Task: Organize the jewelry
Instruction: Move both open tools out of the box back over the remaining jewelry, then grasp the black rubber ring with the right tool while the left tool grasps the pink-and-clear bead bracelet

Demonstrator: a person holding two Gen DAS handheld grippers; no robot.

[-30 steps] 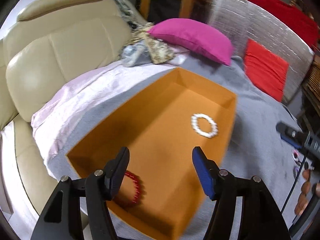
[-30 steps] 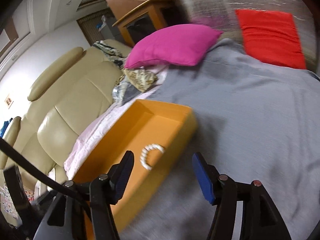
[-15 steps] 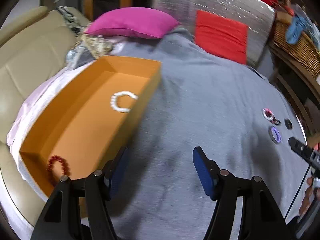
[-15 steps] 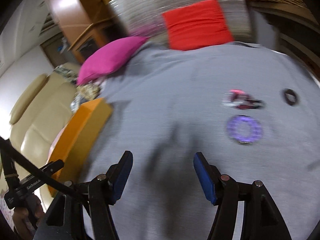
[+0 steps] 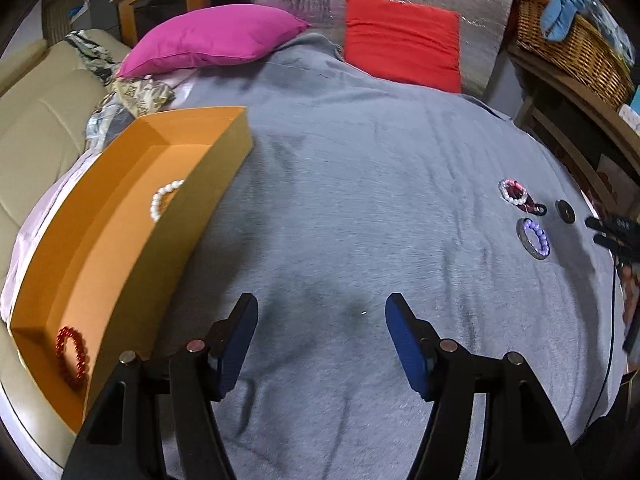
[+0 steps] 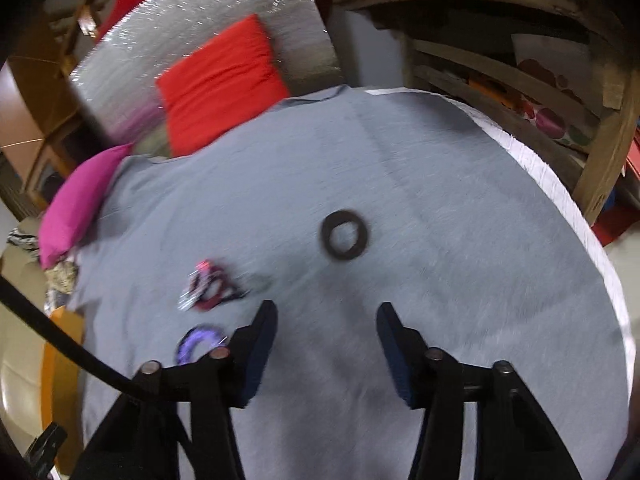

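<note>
An orange box [image 5: 192, 216] lies on the grey blanket at the left, holding a white bead bracelet [image 5: 163, 199] and a red bead bracelet [image 5: 71, 354]. My left gripper [image 5: 322, 316] hovers open over bare blanket to the right of the box. On the right lie a pink-white bracelet tangle [image 5: 516, 194], a purple bracelet [image 5: 534, 236] and a dark ring [image 5: 565, 211]. My right gripper [image 6: 326, 318] hangs over the blanket just short of the dark ring [image 6: 344, 234], its jaws closing with nothing between them. The tangle [image 6: 208, 286] and purple bracelet [image 6: 200, 342] sit to its left.
A magenta pillow [image 5: 212, 36] and a red cushion [image 5: 402, 40] rest at the far end of the blanket. A beige sofa [image 5: 36, 136] borders the left. Wooden shelving [image 6: 520, 72] and a wicker basket [image 5: 572, 44] stand at the right. The blanket's right edge [image 6: 560, 196] is near.
Both grippers swung right, away from the orange box. The right one now looks at the dark ring and loose bracelets, and its jaws stand narrower.
</note>
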